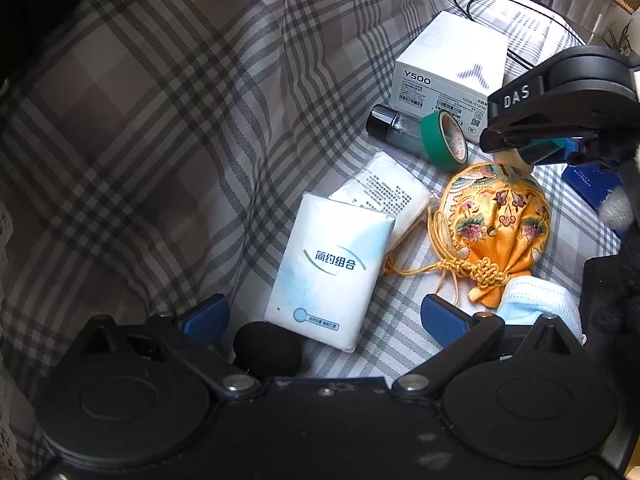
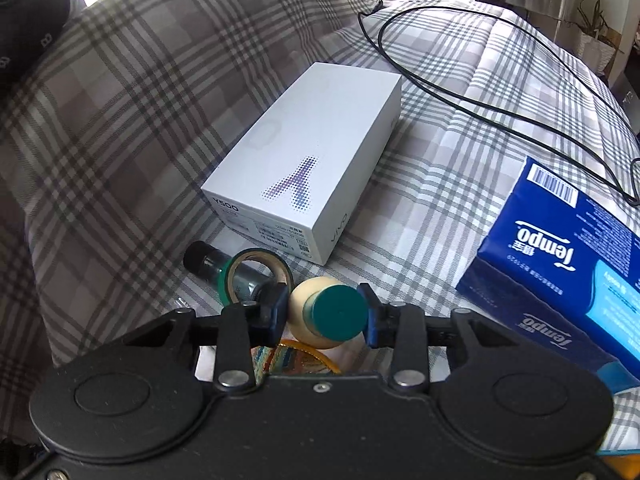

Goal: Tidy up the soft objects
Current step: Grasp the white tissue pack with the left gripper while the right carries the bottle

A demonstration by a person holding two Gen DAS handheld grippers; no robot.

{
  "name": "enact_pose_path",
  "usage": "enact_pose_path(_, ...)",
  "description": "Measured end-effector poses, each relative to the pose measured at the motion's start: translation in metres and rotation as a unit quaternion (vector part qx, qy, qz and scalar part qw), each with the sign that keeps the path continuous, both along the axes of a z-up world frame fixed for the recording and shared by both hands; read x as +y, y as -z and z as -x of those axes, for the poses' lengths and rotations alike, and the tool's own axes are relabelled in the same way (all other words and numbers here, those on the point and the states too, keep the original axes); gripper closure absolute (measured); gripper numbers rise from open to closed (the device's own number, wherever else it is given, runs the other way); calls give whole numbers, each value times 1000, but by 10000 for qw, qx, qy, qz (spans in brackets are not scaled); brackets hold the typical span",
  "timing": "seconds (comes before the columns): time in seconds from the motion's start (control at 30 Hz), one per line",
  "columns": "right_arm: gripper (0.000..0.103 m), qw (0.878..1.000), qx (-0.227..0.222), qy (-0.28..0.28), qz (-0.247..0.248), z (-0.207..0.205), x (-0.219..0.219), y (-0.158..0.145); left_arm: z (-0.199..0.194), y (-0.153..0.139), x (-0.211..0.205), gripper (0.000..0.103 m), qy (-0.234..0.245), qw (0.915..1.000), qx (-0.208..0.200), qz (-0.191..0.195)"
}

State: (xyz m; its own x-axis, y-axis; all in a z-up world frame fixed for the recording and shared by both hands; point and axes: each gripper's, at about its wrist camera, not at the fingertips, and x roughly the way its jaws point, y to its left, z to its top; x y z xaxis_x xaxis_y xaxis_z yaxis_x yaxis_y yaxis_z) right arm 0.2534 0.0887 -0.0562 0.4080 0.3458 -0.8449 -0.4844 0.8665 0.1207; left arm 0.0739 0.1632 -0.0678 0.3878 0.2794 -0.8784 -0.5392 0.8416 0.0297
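On the plaid bedcover lie a white tissue pack [image 1: 328,272], a second white packet [image 1: 384,192] behind it, an orange embroidered pouch [image 1: 496,220] with a tassel cord, and a pale blue face mask [image 1: 536,304]. My left gripper [image 1: 324,320] hangs open just above the near end of the white tissue pack. My right gripper [image 2: 324,314] is shut on a small cream bottle with a teal cap [image 2: 336,316], held above the pouch's rim. A blue Tempo tissue pack [image 2: 560,264] lies to its right.
A white phone box [image 2: 308,160] sits beyond a green tape roll [image 2: 256,276] and a dark-capped vial [image 2: 208,264]. A black cable [image 2: 440,92] loops across the far bedcover. A black foam ball [image 1: 268,348] lies by my left gripper. A plaid pillow rises on the left.
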Motion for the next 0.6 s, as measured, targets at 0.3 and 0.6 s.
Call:
enact_pose_path(0.3, 64, 9993, -39, 168, -333, 16, -37, -29, -17, 9, 6, 3, 159, 9998, -112, 50)
enact_pose_path(0.6, 64, 9969, -233, 337, -668, 31, -71, -61, -19, 15, 18, 54, 287, 9988, -187, 360)
